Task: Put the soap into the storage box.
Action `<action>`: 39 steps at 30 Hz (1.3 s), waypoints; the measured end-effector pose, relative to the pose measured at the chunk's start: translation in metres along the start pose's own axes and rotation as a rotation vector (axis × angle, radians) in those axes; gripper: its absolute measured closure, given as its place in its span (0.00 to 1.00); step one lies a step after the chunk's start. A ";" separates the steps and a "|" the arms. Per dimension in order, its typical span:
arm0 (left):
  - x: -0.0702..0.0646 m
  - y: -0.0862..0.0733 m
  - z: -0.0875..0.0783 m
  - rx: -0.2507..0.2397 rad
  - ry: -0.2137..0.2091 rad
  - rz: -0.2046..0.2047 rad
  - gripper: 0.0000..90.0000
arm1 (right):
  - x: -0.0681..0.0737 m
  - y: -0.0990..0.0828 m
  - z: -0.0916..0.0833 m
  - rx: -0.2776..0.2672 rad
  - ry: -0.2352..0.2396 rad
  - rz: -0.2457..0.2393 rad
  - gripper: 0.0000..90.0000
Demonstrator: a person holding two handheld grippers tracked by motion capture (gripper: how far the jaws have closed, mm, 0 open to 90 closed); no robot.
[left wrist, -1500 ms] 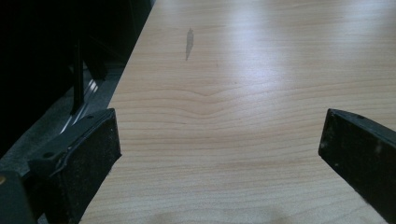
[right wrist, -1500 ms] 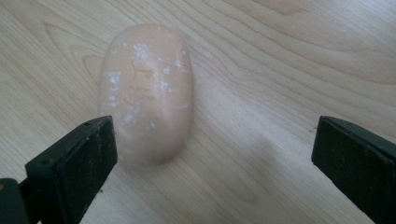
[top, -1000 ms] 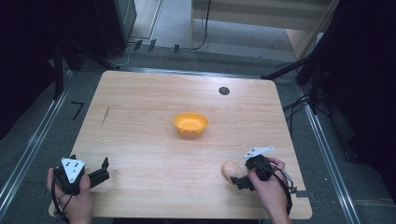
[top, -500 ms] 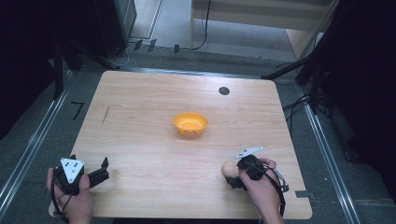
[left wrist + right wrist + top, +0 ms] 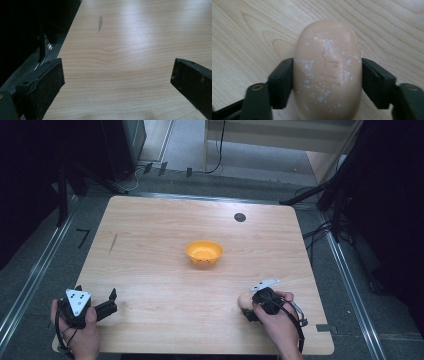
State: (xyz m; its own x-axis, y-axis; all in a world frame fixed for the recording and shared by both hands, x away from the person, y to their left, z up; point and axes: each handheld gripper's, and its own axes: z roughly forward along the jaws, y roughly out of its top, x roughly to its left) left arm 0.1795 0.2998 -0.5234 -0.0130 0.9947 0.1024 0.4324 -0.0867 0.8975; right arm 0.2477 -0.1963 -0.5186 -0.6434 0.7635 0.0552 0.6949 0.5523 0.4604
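Note:
A tan egg-shaped piece dusted with white specks lies on the wooden table near its front right. My right gripper is shut on it, one black pad pressing each side. In the high view the same piece pokes out to the left of the right gripper and the hand holding it. An orange bowl sits at the middle of the table, well apart from both grippers. My left gripper rests at the front left corner, open, with bare wood between its jaws.
A small dark round disc is set into the table near its far edge. A grey smudge marks the wood at the left. Metal rails and dark stands flank the table on both sides.
The right hand and its gripper have slid a little to the left, over the tan piece. The left gripper has stayed put.

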 end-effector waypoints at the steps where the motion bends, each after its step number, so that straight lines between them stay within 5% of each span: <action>1: 0.000 0.000 0.000 -0.001 -0.001 -0.001 0.00 | 0.000 0.000 0.000 0.004 -0.001 -0.005 0.37; 39: 0.003 0.000 0.000 -0.009 -0.022 -0.024 0.00 | -0.012 0.023 -0.015 -0.013 0.106 -0.102 0.37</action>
State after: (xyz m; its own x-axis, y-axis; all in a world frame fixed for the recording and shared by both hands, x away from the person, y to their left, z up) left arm 0.1792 0.3024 -0.5234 -0.0033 0.9975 0.0712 0.4239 -0.0631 0.9035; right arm 0.2665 -0.1975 -0.4952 -0.7411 0.6637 0.1010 0.6207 0.6200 0.4799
